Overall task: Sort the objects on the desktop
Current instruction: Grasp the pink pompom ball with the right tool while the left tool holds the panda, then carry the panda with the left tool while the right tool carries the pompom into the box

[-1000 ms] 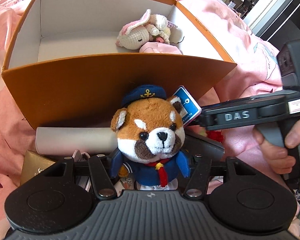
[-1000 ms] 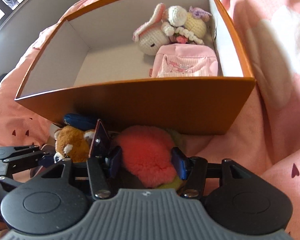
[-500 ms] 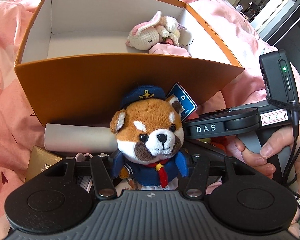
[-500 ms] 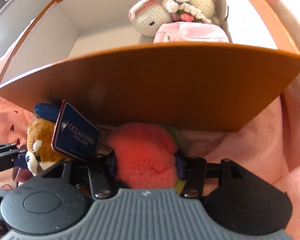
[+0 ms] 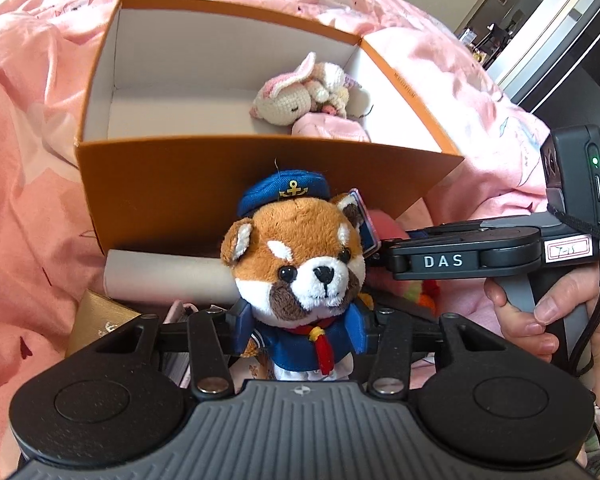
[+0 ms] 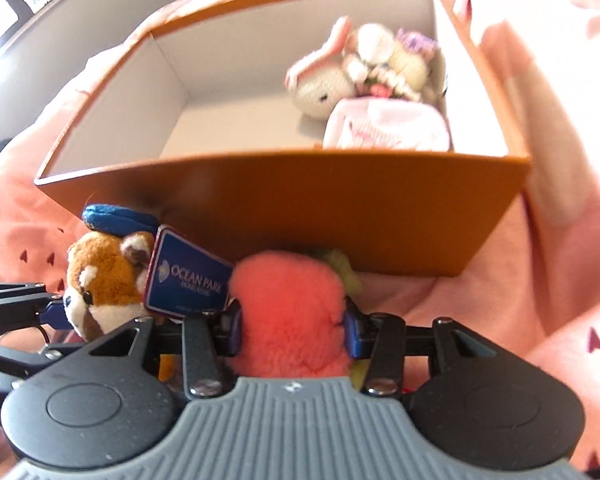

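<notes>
Both tongs have risen with their loads since a second ago, so the open top of the box now shows more fully beyond them. Nearest, the left tongs (image 5: 300, 332) are clamped on the body of the brown-and-white plush red panda in a blue sailor cap and suit (image 5: 296, 264), which sits upright between the blue fingers, facing back at the camera. Just to the right of it, the right tongs (image 6: 292, 330) squeeze a fluffy coral-pink plush ball (image 6: 290, 312), with the panda's dark blue card tag (image 6: 188, 284) lying against their left finger. Below and left of the left tongs, on the pink patterned bedspread (image 5: 32, 216), lie a white paper roll (image 5: 164, 276) and a small gold box (image 5: 100, 312). Straight ahead of both tongs stands the orange cardboard box with a white inside (image 5: 228, 196), its near wall just behind the two toys. Farther in, at its right back corner, rest a crocheted pink-and-white rabbit (image 5: 296, 96) and a pale pink pouch (image 6: 388, 128). Judging by this lift, both toys are likely headed over that near wall into the box.
</notes>
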Tool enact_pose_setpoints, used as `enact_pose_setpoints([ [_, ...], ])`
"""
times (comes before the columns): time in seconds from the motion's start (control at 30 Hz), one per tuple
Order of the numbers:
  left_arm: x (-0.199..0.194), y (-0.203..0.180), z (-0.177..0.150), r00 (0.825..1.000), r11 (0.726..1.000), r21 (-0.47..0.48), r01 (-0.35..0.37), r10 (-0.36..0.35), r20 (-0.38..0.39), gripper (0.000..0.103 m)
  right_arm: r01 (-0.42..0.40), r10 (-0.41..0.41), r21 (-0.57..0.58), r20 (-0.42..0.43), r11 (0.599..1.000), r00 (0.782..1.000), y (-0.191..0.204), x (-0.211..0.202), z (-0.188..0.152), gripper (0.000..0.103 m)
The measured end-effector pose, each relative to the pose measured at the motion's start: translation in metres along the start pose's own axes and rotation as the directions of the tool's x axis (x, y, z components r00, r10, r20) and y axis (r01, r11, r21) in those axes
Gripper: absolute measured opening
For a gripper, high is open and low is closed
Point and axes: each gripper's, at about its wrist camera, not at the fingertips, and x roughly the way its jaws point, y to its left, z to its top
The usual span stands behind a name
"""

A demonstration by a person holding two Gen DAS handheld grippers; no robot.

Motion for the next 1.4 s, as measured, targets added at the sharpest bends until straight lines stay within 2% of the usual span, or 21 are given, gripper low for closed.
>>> enact_pose_setpoints([
  [0.03,-0.004,0.001,0.000,1.000,1.000,-0.002,-0.006,0.006,0.010,0.053,0.005,-0.005,-0.003,0.016,1.000,1.000,0.000,-0.005,0.000,0.041],
  [0.07,-0.007,0.001,0.000,1.000,1.000,-0.005,-0.012,0.012,0.019,0.053,0.014,-0.014,-0.003,0.030,1.000,0.999,0.001,-0.009,0.000,0.022],
  [0.1,-0.010,0.003,0.000,1.000,1.000,-0.009,-0.014,0.014,0.027,0.053,0.024,-0.024,0.000,0.033,1.000,0.999,0.000,-0.009,0.000,0.020],
  [0.2,-0.014,0.006,0.000,0.999,0.999,-0.023,-0.022,0.022,0.037,0.054,0.010,-0.011,0.042,0.007,0.999,1.000,-0.007,-0.006,0.002,0.032],
  [0.23,-0.015,0.006,0.000,0.999,0.999,-0.026,-0.022,0.023,0.041,0.054,0.004,-0.005,0.059,0.007,0.998,1.000,-0.006,-0.006,0.005,0.038],
  [0.27,-0.017,0.007,-0.001,0.999,0.999,-0.028,-0.022,0.024,0.046,0.054,0.001,-0.001,0.068,0.008,0.998,1.000,0.001,-0.004,0.002,0.049],
  [0.33,-0.019,0.008,-0.003,0.998,0.999,-0.029,-0.022,0.023,0.053,0.054,0.003,-0.003,0.060,-0.002,0.998,1.000,0.005,0.002,0.001,0.056],
  [0.43,-0.020,0.010,-0.003,0.998,0.999,-0.035,-0.019,0.021,0.054,0.054,0.054,-0.053,0.026,-0.046,0.998,0.998,0.010,0.018,0.001,0.058],
  [0.83,-0.016,0.017,-0.001,0.999,0.999,-0.050,0.002,0.000,0.047,0.054,0.119,-0.126,-0.066,-0.124,0.991,0.984,0.031,0.068,0.003,0.062],
  [1.07,-0.017,0.018,-0.001,0.999,0.999,-0.051,0.002,0.000,0.048,0.054,0.122,-0.129,-0.080,-0.088,0.989,0.988,0.038,0.063,0.000,0.052],
  [1.4,-0.040,0.006,0.001,0.994,1.000,-0.024,0.008,-0.005,0.112,0.054,0.083,-0.079,-0.089,0.040,0.993,0.996,0.052,0.008,-0.001,0.050],
])
